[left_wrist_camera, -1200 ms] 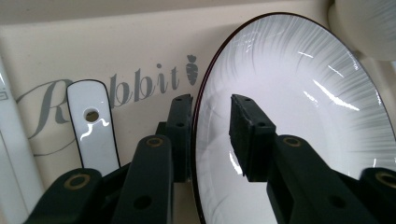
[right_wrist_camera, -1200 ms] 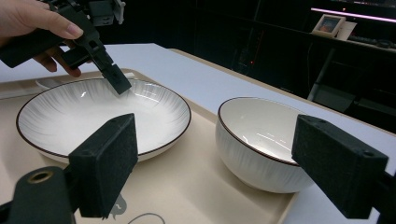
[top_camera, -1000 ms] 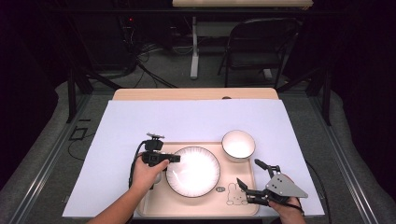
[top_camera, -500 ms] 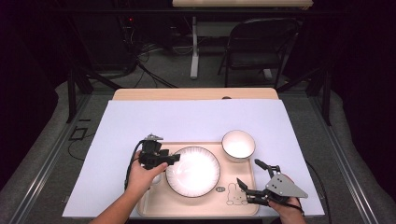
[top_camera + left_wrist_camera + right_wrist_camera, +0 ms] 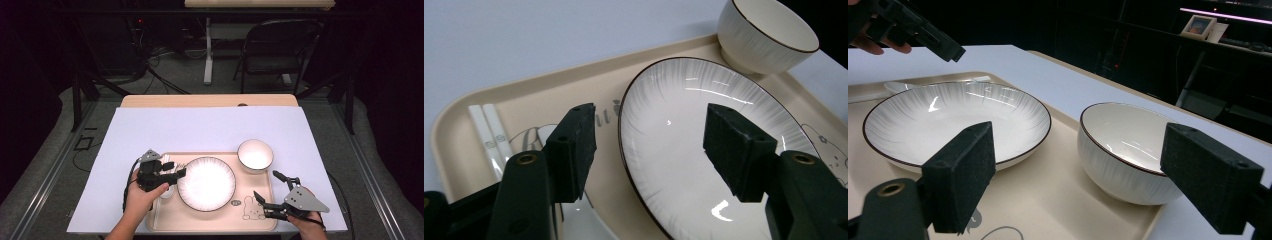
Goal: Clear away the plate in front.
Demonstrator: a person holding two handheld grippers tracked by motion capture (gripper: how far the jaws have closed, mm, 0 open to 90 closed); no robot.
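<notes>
Hovering over the tray's [image 5: 260, 222] left end, left tongs [image 5: 176, 174] have just been opening, nothing between them, beside the plate's [image 5: 206, 183] left rim. Right tongs [image 5: 270, 191] gape apart at the tray's right end, near the bowl [image 5: 255, 155]. Tray sits at counter's [image 5: 200, 127] near edge.
</notes>
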